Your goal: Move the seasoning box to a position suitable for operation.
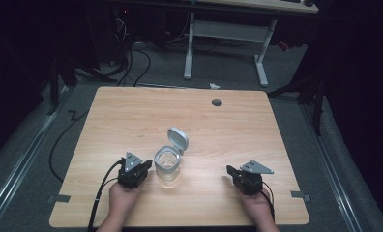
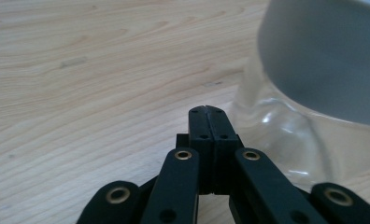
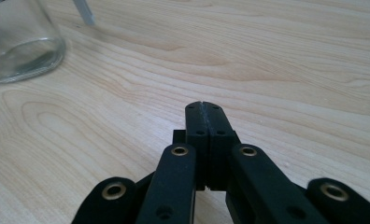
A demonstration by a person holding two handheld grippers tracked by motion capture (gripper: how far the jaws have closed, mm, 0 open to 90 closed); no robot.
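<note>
Clear glass jar with grey flip-top lid (image 1: 169,164) stands lid-open, centre-front on the pale wooden tabletop (image 1: 131,116). Left gripper (image 2: 206,112) just beside it, right gripper (image 3: 204,108) well apart; both jaws closed, empty. Judged pre-grasp: next, open jaws to approach

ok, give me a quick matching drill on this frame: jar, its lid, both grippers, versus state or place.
Things:
1. jar
2. lid
3. left gripper
4. right gripper

States or places:
A. shut, on bare table well to the right of the jar
B. flipped open, tilted up behind the rim
C. clear glass, upright near the table's middle front
D. shut, tip close beside the jar's left side

Pairs: 1-C, 2-B, 3-D, 4-A
</note>
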